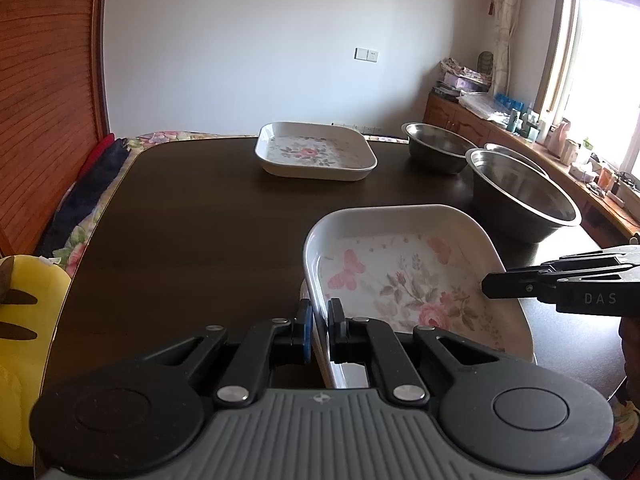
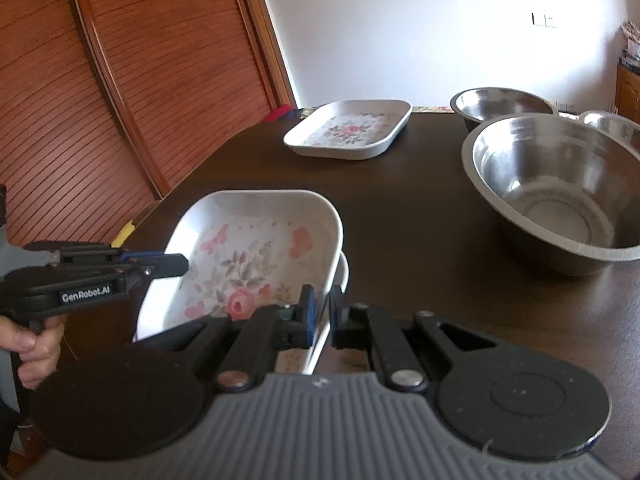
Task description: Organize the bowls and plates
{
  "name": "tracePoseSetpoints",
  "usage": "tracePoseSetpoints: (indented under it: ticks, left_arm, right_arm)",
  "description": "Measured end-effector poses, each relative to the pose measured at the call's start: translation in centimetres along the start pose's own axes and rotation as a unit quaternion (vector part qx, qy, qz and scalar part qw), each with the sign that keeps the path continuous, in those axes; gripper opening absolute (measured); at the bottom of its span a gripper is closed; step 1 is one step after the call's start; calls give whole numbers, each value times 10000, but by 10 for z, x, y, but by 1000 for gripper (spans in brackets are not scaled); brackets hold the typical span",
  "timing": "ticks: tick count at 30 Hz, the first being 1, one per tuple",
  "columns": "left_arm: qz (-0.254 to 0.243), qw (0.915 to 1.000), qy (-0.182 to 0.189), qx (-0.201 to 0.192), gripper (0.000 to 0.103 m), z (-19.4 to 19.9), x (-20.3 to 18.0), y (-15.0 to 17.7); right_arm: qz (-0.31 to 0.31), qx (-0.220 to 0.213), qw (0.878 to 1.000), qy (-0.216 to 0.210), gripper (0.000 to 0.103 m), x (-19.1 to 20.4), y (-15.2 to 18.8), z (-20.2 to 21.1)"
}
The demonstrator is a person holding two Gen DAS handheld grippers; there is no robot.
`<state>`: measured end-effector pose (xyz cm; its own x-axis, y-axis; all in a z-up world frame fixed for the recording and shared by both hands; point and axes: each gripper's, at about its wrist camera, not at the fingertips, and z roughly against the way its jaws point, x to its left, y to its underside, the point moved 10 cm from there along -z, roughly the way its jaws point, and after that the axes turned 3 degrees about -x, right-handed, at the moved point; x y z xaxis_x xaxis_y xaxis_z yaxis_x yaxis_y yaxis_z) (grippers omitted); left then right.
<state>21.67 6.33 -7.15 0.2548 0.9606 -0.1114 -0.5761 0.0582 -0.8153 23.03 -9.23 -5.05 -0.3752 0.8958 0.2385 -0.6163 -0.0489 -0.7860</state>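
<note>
Left wrist view, white floral-printed square plate [image 1: 404, 280], both grippers' jaws clamped on its opposite rims.

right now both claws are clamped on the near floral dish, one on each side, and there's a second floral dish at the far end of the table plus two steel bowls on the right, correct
Nearly: there are three steel bowls, not two. The left wrist view shows a large bowl, a smaller bowl behind it, and a third rim between them. The rest holds: the left claw and right claw clamp opposite walls of the near floral dish, with the far floral dish beyond.
</note>
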Motion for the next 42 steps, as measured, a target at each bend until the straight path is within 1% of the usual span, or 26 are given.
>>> tracePoseSetpoints:
  ticks: [9, 18, 21, 23, 27, 29, 33, 35, 37, 41, 42]
  left_arm:
    - [58, 10000, -11, -27, 36, -2, 1, 0]
    - [48, 9994, -43, -327, 37, 14, -1, -6]
    - [-19, 9990, -31, -451, 48, 21, -8, -9]
    - [-67, 9984, -66, -559, 65, 25, -12, -11]
    - [-274, 9968, -122, -738, 74, 30, -23, -14]
    - [-315, 9960, -133, -831, 85, 33, -27, -15]
    - [-410, 9938, -161, -1025, 90, 40, -34, -16]
    - [-448, 9928, -175, -1099, 95, 42, -37, -17]
    - [-496, 9922, -187, -1127, 96, 43, -40, -17]
    - [-548, 9911, -194, -1197, 99, 45, -44, -21]
    - [-560, 9908, -197, -1218, 100, 46, -45, -21]
  right_arm:
    - [76, -133, 9999, 44, 11, -3, -3, 1]
    - [241, -586, 9980, 35, 11, -1, -11, 22]
    - [330, -752, 9966, 73, 11, -1, -13, 29]
    - [384, -860, 9955, 85, 11, 0, -13, 33]
    - [477, -1044, 9933, 144, 11, -1, -16, 40]
    - [497, -1141, 9921, 178, 11, -2, -17, 44]
    - [489, -1333, 9896, 215, 11, -4, -16, 52]
    - [460, -1380, 9891, 230, 11, -7, -15, 53]
    - [429, -1386, 9892, 219, 12, -8, -14, 54]
    - [446, -1420, 9884, 289, 16, -11, -15, 55]
    - [457, -1428, 9882, 309, 20, -12, -16, 56]
